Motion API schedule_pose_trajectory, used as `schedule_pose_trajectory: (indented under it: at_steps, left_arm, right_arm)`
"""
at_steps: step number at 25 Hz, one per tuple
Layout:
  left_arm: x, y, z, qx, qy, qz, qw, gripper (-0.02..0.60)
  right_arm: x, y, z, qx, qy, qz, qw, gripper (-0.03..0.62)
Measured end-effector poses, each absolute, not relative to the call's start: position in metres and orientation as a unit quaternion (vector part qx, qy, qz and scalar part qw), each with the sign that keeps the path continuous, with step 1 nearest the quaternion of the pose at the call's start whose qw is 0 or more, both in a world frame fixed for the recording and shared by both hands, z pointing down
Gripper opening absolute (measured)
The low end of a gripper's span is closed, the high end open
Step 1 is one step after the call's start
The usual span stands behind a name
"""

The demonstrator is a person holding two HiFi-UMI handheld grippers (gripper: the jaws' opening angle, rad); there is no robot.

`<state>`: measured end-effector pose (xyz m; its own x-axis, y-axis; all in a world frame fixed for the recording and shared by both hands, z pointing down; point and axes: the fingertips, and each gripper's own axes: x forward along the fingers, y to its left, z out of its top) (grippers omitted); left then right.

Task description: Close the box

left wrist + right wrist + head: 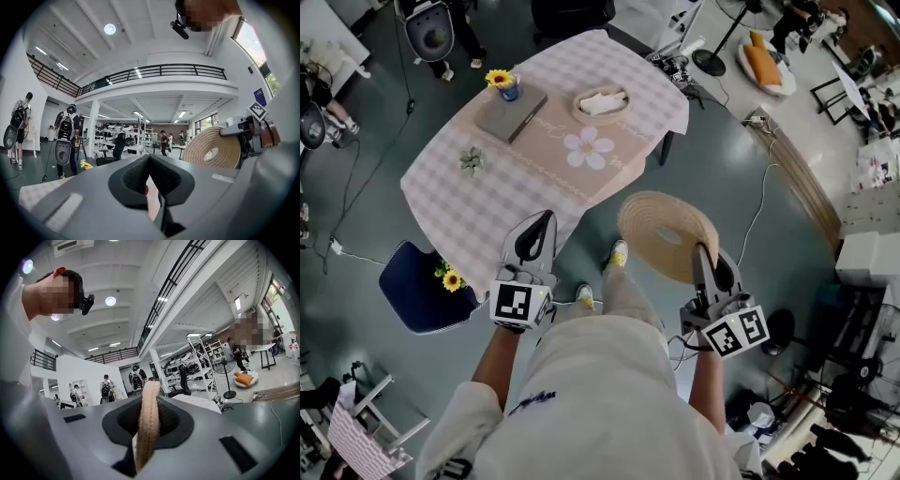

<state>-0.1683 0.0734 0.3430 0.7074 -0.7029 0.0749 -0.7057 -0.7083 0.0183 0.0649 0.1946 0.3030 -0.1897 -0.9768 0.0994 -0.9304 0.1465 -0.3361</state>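
A round woven straw lid (666, 234) stands on edge in my right gripper (705, 255), which is shut on its rim; in the right gripper view the lid's edge (147, 423) runs between the pads. The left gripper view shows the same lid (211, 147) off to the right. An open woven box (602, 103) with white paper inside sits at the far side of the checked table (487, 206), well ahead of both grippers. My left gripper (546, 220) hangs over the table's near edge, its fingertips together with nothing between them, and points level.
A grey flat case (511, 114) and a potted sunflower (502, 82) stand on the table's far left, a flower-print mat (588, 147) in the middle. A blue chair (422, 286) stands at the near left corner. Cables cross the floor at right.
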Motion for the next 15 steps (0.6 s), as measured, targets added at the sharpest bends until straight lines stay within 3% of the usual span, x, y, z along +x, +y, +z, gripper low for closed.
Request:
schedule_pose_trajectory:
  at_steps: [15]
  left_arm:
    - [-0.128,0.011,0.348,0.915,-0.4,0.048,0.026,0.002]
  right_arm:
    - [0.11,0.112,0.31,-0.612,0.767,-0.175,0.075,0.044]
